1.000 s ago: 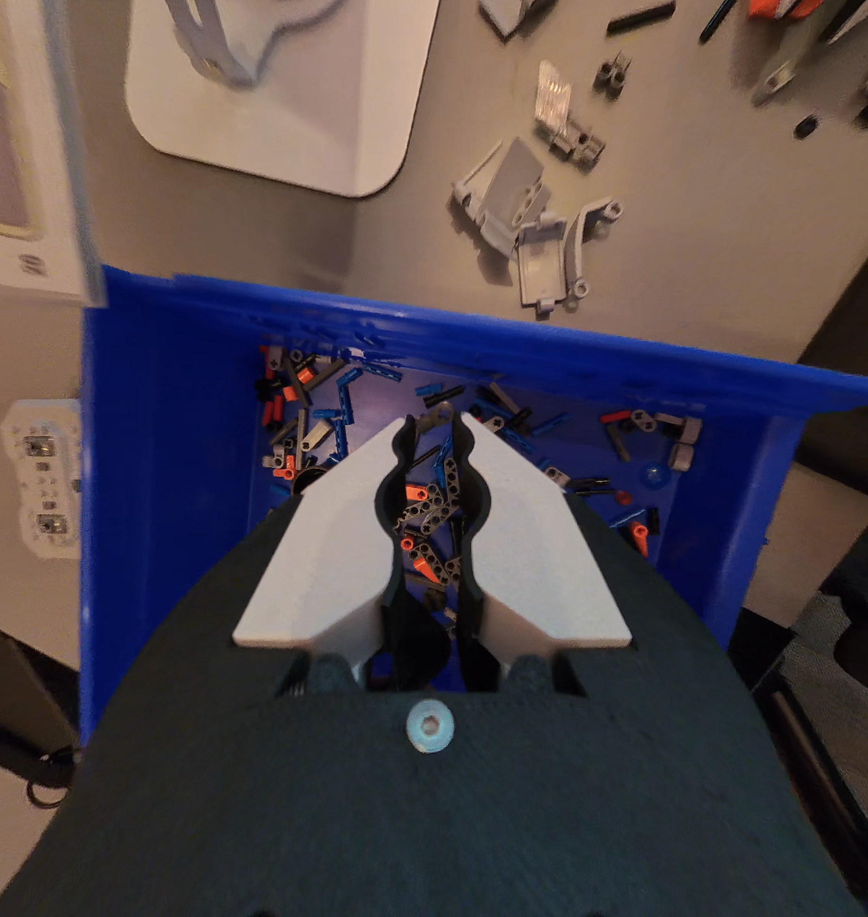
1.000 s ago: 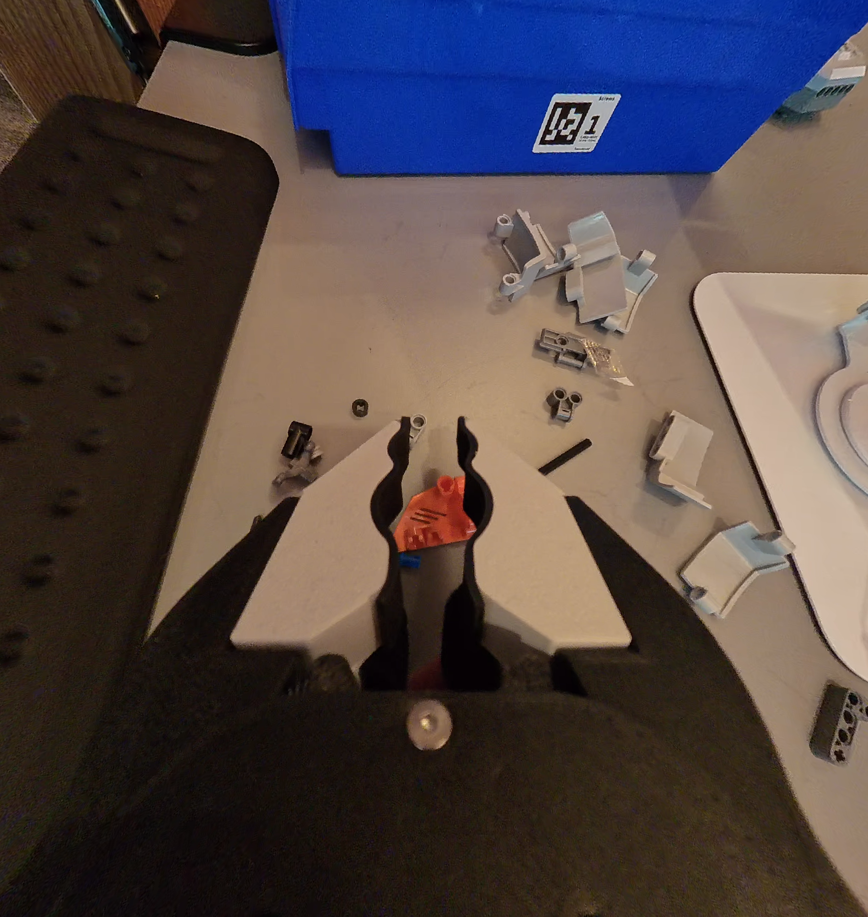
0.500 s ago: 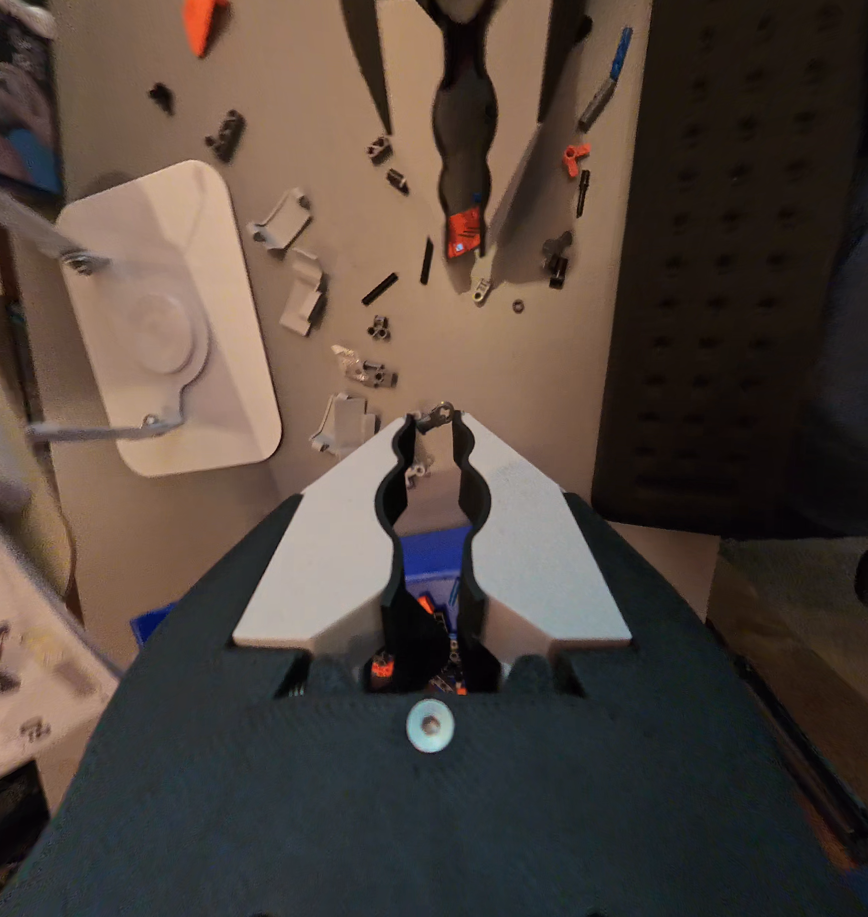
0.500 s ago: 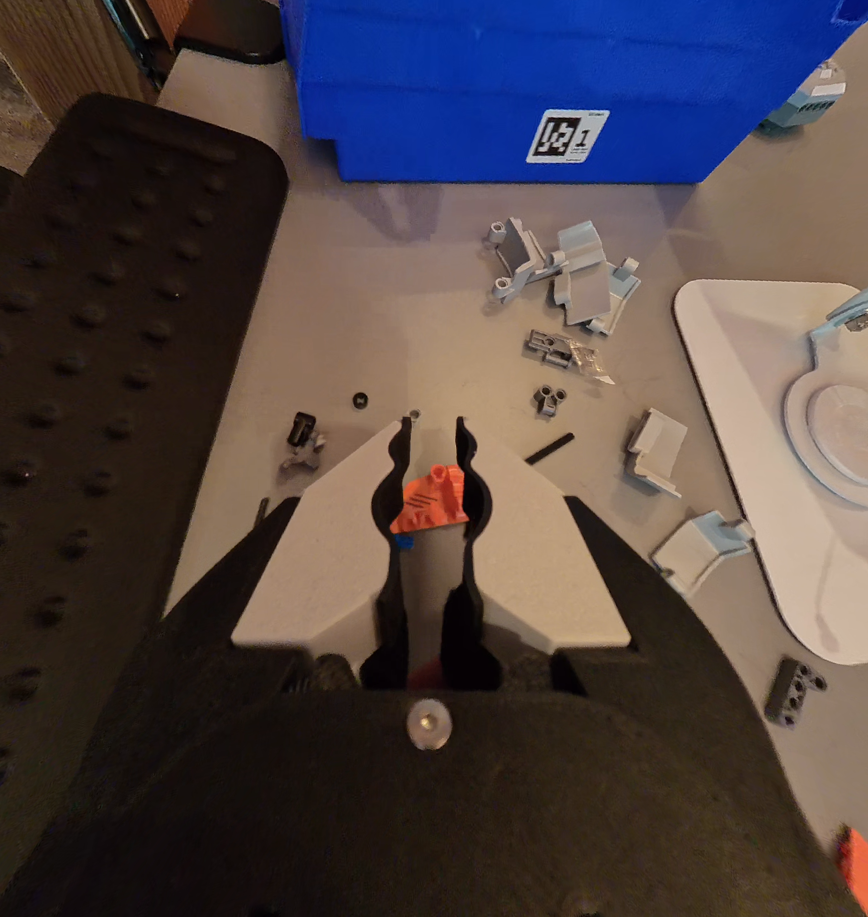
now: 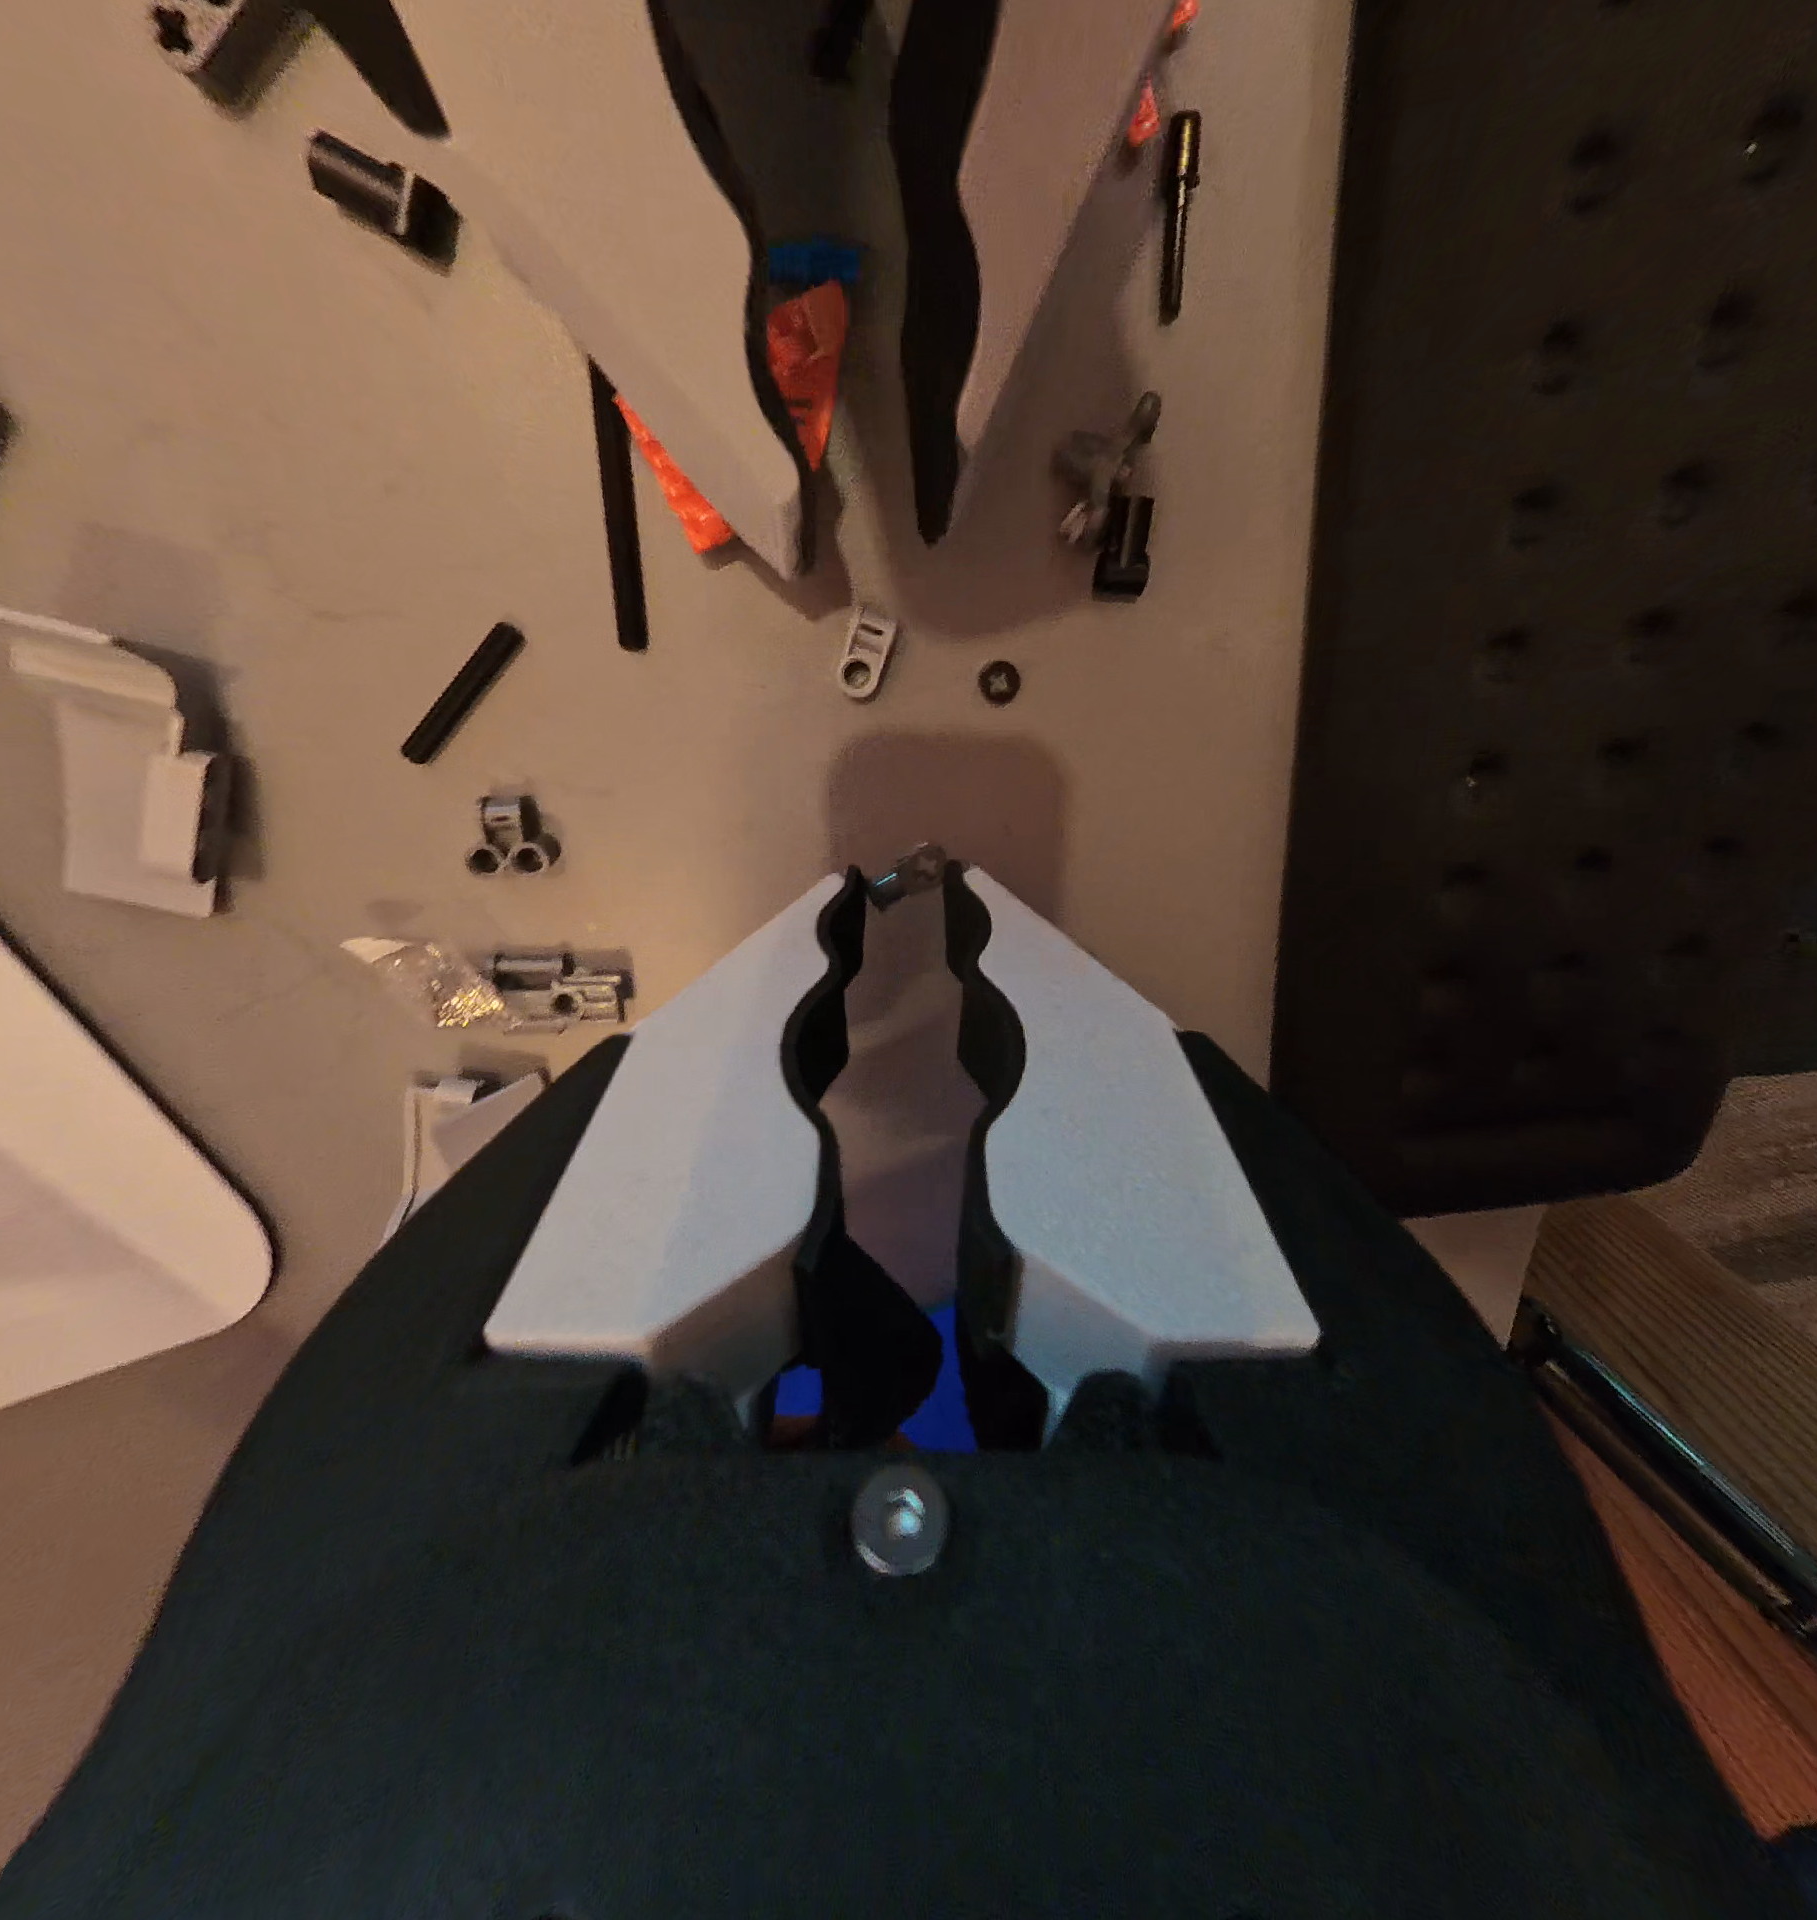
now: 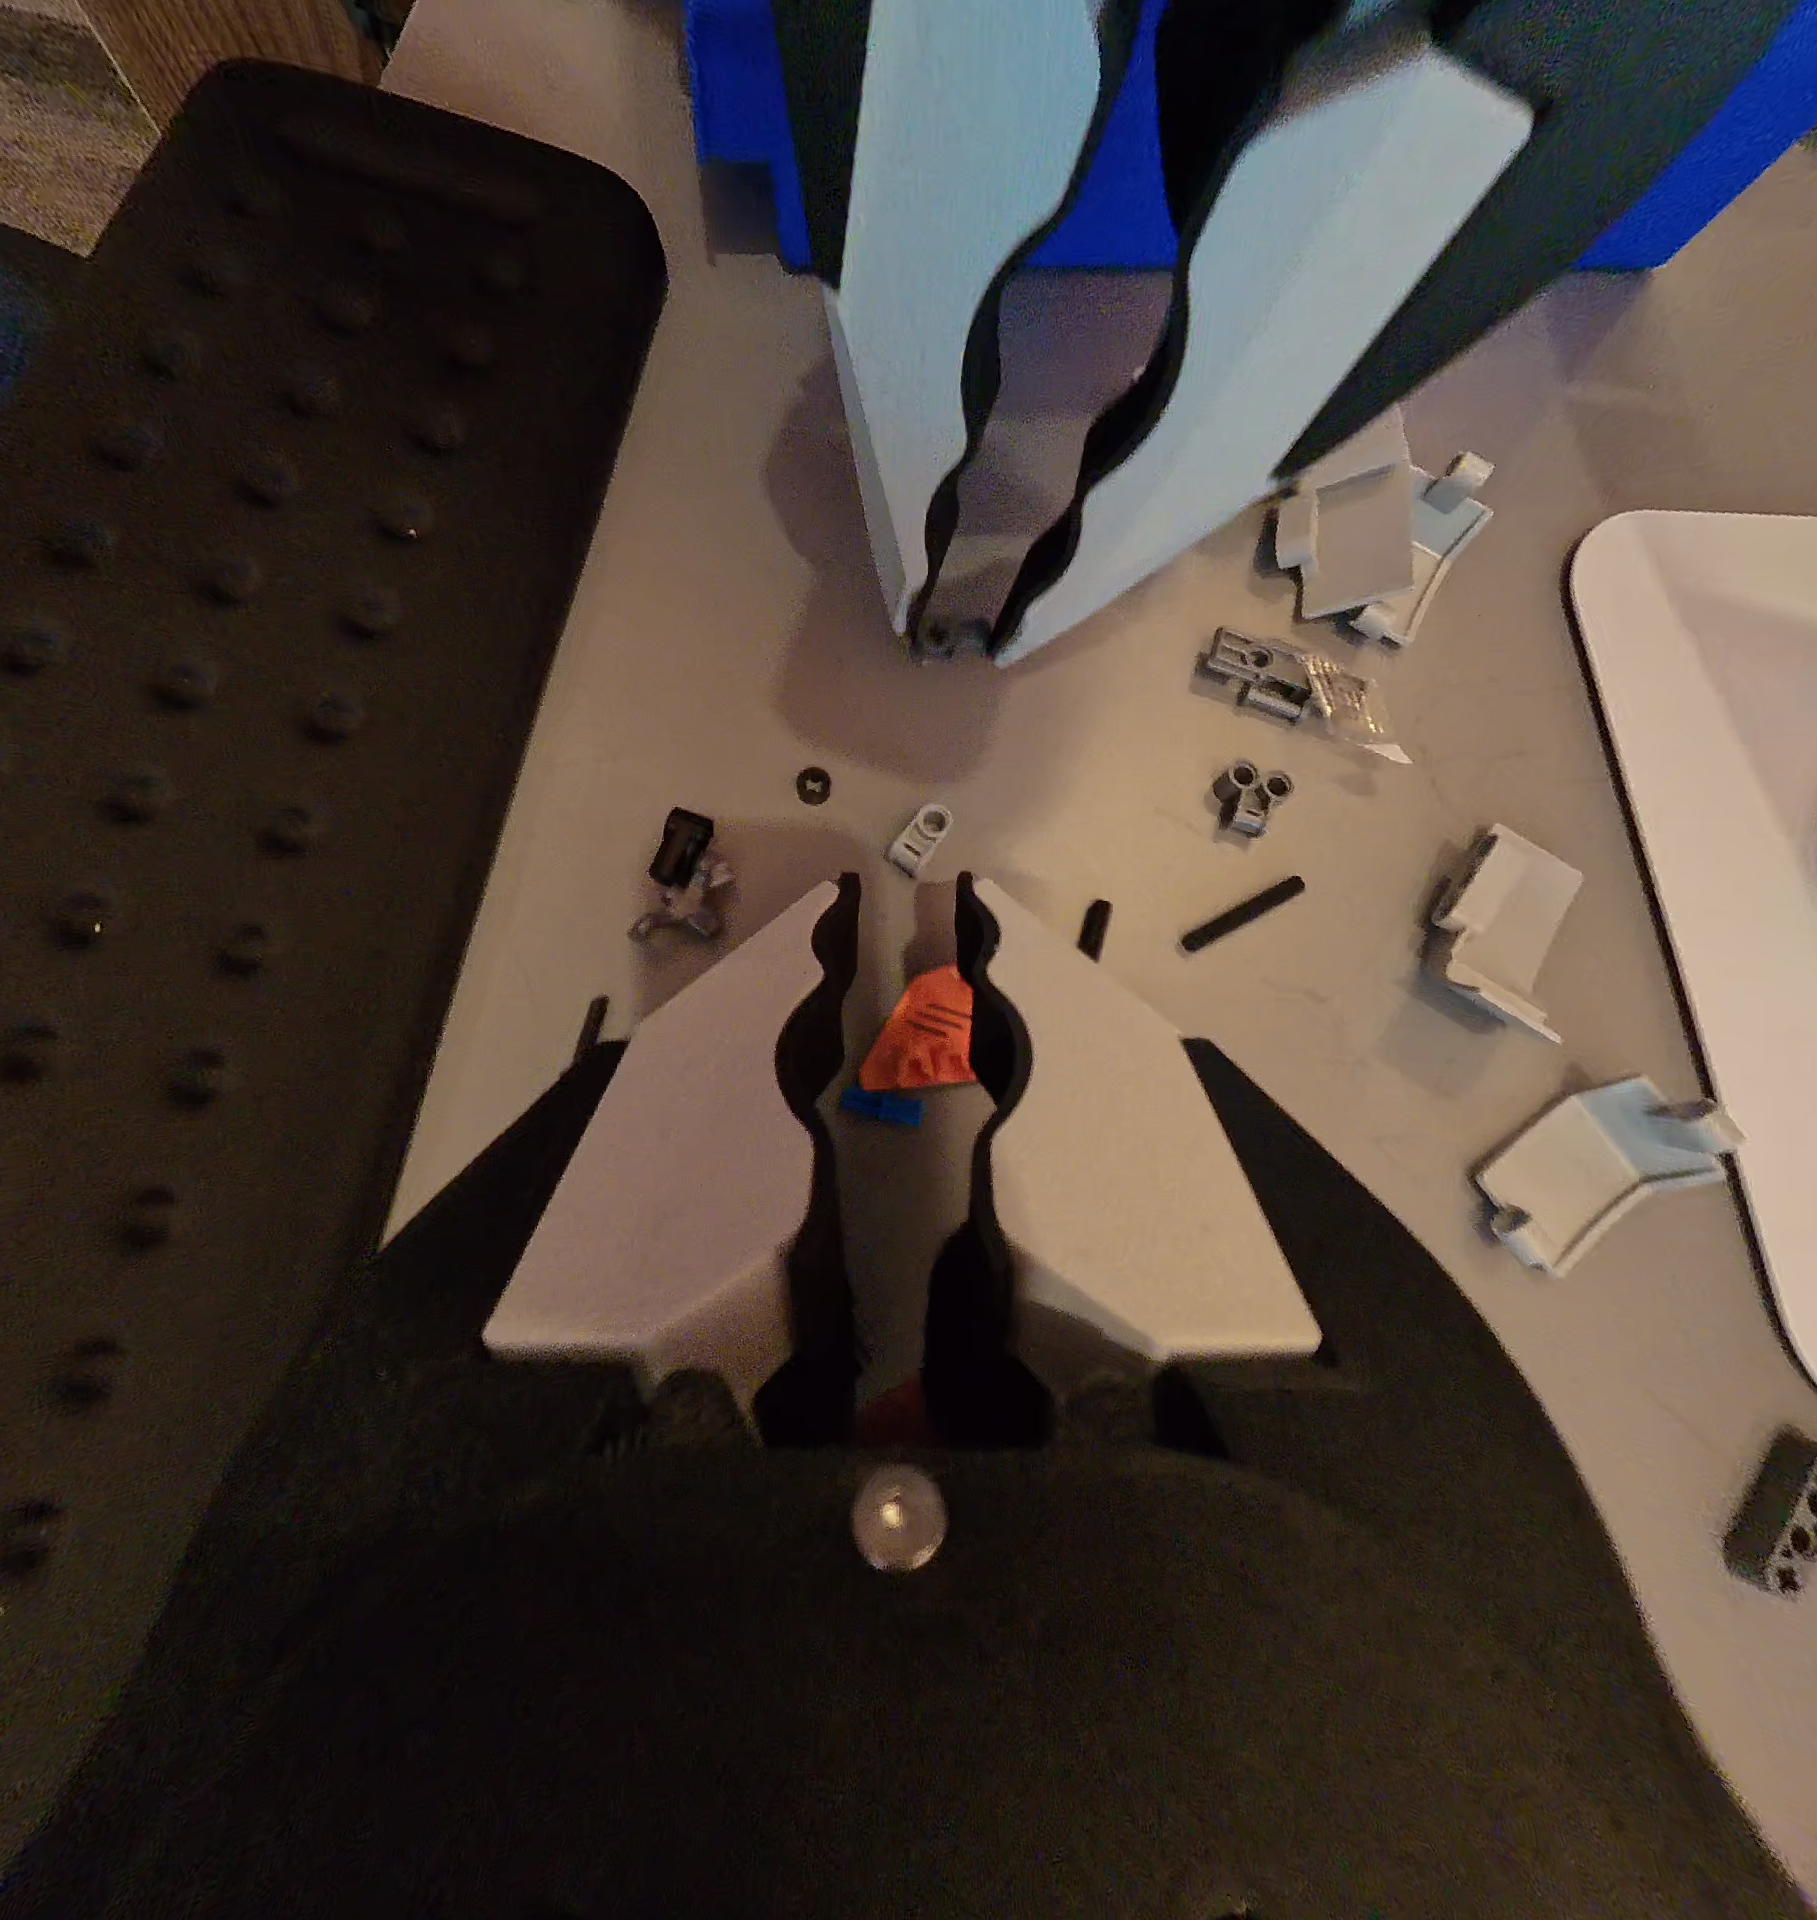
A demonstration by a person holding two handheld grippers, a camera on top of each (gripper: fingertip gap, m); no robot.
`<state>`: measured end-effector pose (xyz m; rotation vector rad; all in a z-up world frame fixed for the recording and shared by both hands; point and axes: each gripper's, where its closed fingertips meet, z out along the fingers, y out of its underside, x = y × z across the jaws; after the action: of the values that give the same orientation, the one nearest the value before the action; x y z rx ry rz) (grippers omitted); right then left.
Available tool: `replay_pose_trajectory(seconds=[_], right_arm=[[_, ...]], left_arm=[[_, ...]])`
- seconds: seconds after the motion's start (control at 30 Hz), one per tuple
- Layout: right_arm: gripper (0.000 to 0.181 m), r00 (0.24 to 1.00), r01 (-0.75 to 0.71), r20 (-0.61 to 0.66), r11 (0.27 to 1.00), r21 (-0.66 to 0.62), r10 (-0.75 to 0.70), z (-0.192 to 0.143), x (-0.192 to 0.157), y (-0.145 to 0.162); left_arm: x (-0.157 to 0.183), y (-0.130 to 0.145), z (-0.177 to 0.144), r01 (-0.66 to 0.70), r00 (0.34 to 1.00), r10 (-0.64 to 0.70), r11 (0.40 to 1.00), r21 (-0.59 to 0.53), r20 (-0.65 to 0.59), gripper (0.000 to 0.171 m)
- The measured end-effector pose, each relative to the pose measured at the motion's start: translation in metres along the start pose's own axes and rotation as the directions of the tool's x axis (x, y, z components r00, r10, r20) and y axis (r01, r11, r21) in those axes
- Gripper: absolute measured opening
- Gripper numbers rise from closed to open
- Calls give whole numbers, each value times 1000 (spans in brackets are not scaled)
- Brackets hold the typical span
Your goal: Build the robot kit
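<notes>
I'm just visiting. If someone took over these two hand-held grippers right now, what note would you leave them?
Left gripper: shut on a small grey piece at its fingertips, over the table.
Right gripper: shut on an orange piece with a blue bit attached, facing the left one.
Around: loose grey and black parts lie between a black mat and a white tray; a blue bin stands behind.

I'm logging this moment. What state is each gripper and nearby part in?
Left gripper: shut on small grey connector, above the table.
Right gripper: shut on orange panel piece, blue pin attached.
Light grey connector: lying loose on table.
Black axle: lying flat.
</notes>
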<state>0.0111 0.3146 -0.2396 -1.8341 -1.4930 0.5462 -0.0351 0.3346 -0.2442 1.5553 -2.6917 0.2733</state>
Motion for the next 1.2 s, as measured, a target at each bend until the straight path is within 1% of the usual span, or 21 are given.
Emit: replay_pose_trajectory(seconds=[0.07, 0.17, 0.27, 0.4, 0.47, 0.63, 0.8, 0.97, 1.2], right_arm=[[16, 1000, -7, -6, 1000, 9, 7, 4, -2, -3], [17, 999, -32, -22, 999, 12, 32, 11, -1, -6], [16, 998, -41, -45, 999, -8, 41, 16, 1, -4], [5, 996, -58, -66, 998, -8, 58, 19, 2, -5], [4, 996, -52, -73, 999, -12, 51, 19, 3, -4], [3, 996, -49, -74, 999, -6, 49, 20, 2, -4], [0, 997, -37, -73, 999, -13, 36, 19, 2, -2], [9, 996, -41, -75, 999, -5, 40, 16, 4, -4], [19, 992, -61, -108, 998, -12, 59, 4, 17, -3]], left_arm=[[3, -2, 7, 0, 1000, 0, 1000, 3, -25, 14], [3, -2, 16, 1, 1000, -1, 1000, -2, -24, 15], [3, -5, 15, 10, 1000, -9, 1000, 25, -16, 16], [2, -4, 12, 27, 1000, -28, 999, 34, 3, 19], [1, -7, 6, 45, 999, -46, 997, 66, 11, 20], [-5, -5, -13, 62, 994, -71, 993, 104, 88, 21], [-3, -7, -33, 66, 983, -89, 987, 147, 159, 20], [2, -9, -44, 67, 970, -107, 980, 185, 218, 20], [4, -7, -63, 100, 933, -183, 959, 265, 309, 20]])
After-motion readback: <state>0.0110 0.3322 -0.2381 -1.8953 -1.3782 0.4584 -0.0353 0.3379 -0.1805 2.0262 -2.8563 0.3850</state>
